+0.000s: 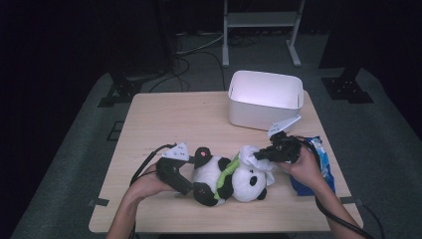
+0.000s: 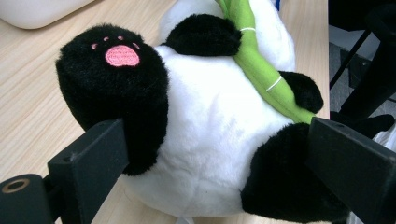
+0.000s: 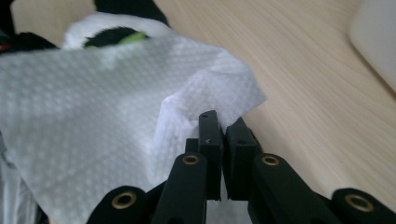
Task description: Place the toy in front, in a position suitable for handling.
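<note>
From up high I can't make out my right tongs' (image 1: 263,154) tips, they're lost against the white cloth (image 1: 259,158), and the blue packet (image 1: 318,167) beyond my right hand is half covered by the wrist. In the left gripper view the panda's (image 2: 205,140) head is out of frame, and the pale bin (image 1: 265,99) is just a blurred corner at top left.

The panda is a plump plush, white belly, black limbs, pink pad on one foot, a green bamboo stalk (image 2: 261,70) strapped across its chest. It lies on its back on the wooden table (image 1: 169,119).

My left tongs (image 1: 186,186) are spread wide, one jaw on either side of the panda's lower body, by its two black legs.

My right tongs (image 3: 223,140) are pressed together, pinching a fold of the dimpled white cloth (image 3: 93,121), which drapes over the panda's head just ahead of them.
</note>
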